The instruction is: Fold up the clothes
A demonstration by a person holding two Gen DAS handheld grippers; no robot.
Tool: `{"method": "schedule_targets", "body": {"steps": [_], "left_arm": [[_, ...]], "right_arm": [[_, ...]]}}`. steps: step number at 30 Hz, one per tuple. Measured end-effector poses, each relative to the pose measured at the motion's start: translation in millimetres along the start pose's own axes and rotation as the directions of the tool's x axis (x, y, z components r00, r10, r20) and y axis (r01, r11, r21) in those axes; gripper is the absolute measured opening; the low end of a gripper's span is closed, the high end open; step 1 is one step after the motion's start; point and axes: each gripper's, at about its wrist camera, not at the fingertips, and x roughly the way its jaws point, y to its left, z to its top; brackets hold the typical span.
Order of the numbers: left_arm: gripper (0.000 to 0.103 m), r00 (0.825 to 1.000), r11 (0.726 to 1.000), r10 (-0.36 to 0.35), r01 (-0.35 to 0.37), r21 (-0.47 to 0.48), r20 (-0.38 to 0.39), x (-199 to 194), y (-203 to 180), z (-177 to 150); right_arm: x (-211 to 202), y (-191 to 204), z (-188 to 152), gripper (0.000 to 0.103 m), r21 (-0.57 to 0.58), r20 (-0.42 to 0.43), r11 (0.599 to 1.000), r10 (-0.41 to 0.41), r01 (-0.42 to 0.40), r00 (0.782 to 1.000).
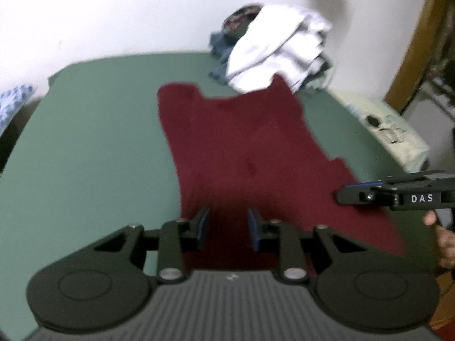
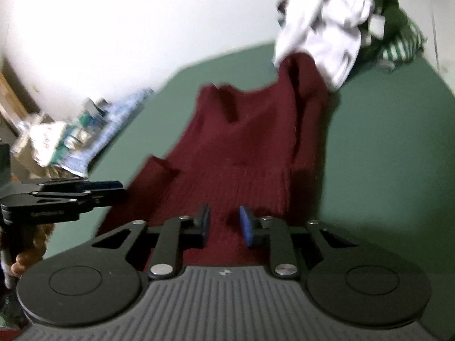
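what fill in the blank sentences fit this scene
1. The sweater lying on the green sheet is ____ in colour.
2. The top garment of the pile at the far end of the sheet is ____.
3. Left gripper and right gripper both have their jaws ____, with nothing held.

Missing words: maroon; white; open

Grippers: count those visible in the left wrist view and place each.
2. The left gripper sits bottom centre, jaws open over the maroon sweater. The right gripper enters from the right edge.
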Motion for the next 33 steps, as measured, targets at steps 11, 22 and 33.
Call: {"method": "schedule_targets", "body": {"steps": [11, 22, 33], "left_arm": [[0.024, 0.995, 0.995, -0.098, 0.098, 0.013, 0.035, -5, 11, 15], [0.024, 0.987, 0.985, -0.161, 0.162, 0.061, -0.024, 40, 20, 34], [0.056, 1.000, 0.990, 0.011, -0.009, 0.141, -0.014, 81, 72, 110]], "right_arm": [[-16, 0, 7, 0.018, 0.061, 0.032, 0.994, -0.091, 0.089, 0.995], [6, 15, 16, 0.015, 0.063, -0.012, 0.957, -0.285, 0.285, 0.959], [29, -17, 98, 0.056, -0.001, -0.016, 0.963, -0.270, 0.270, 0.963]]}}
